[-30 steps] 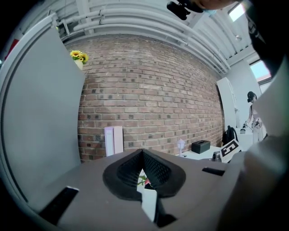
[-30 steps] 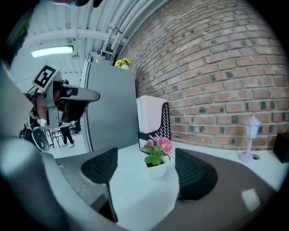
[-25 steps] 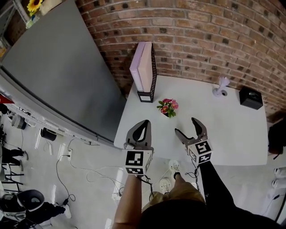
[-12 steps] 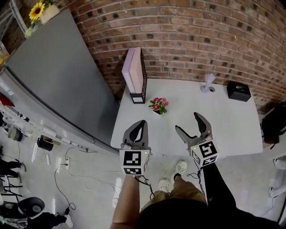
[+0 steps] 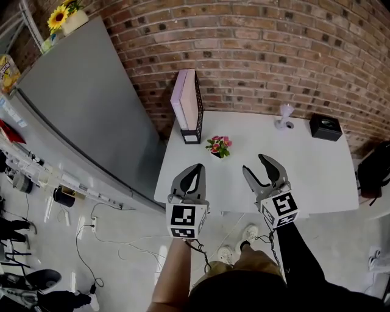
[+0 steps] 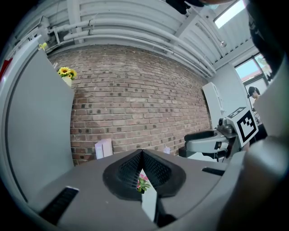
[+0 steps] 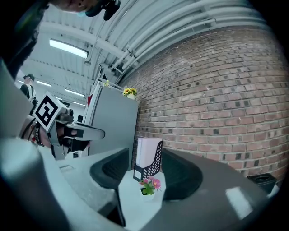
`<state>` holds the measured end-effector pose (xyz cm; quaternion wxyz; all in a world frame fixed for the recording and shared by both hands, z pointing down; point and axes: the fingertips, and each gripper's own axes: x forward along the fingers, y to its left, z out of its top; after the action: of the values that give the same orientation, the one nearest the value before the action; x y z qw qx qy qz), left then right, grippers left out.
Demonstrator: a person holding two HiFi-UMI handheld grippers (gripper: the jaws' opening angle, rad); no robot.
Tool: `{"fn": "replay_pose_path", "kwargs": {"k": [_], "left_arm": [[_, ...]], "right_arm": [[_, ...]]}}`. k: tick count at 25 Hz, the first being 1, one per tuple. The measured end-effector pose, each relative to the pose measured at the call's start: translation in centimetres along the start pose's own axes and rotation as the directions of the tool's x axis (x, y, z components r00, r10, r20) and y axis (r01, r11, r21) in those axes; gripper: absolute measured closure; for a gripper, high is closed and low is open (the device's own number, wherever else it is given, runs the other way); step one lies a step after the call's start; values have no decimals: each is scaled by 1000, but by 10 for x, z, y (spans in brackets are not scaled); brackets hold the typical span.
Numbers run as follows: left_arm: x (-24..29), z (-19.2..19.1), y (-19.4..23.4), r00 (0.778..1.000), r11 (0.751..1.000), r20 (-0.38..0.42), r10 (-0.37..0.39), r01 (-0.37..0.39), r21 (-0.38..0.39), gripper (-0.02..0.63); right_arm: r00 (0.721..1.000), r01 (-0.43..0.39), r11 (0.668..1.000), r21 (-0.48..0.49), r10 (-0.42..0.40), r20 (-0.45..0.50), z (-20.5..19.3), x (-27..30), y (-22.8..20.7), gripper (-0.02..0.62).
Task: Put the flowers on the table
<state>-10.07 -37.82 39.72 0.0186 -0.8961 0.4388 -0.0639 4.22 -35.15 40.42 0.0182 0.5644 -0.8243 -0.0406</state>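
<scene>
A small white pot of pink flowers [image 5: 218, 147] stands on the white table [image 5: 317, 177], near its left end. Both grippers hover over the table's front edge, short of the pot. My left gripper [image 5: 194, 170] is shut with nothing in it; in the left gripper view its tips meet [image 6: 142, 154] and the flowers [image 6: 142, 182] peek out just below them. My right gripper [image 5: 254, 164] is open and its jaws are closing on empty air. The right gripper view shows the flowers [image 7: 150, 185] ahead between the jaws, well beyond the tips.
A black mesh file holder with a pale pink folder [image 5: 190, 106] stands behind the flowers by the brick wall. A small white object [image 5: 283, 116] and a black box [image 5: 324, 127] sit at the table's far right. A grey cabinet [image 5: 79, 103] with a sunflower [image 5: 61, 17] flanks the left.
The right gripper's jaws have narrowed from wide open. Both grippers stay over the table's front edge while the head view has shifted a little.
</scene>
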Motion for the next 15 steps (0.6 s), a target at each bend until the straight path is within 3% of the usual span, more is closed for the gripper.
{"fn": "replay_pose_path", "kwargs": {"k": [1,3,15], "left_arm": [[0,1,0,1000,1000,-1,-2,2,0,598],[0,3,1,1000,1000,0,-3,3,4,598],[6,15,6,999,1000,23,23,-23,3,598]], "right_arm": [[1000,8,1000,0,-8,-1,1,0,-1,412],[1000,27,1000,-2,-27,-2,3,-2,-3,595],[998,66,998,-1,-66,-4,9,-5,-21,595]]}}
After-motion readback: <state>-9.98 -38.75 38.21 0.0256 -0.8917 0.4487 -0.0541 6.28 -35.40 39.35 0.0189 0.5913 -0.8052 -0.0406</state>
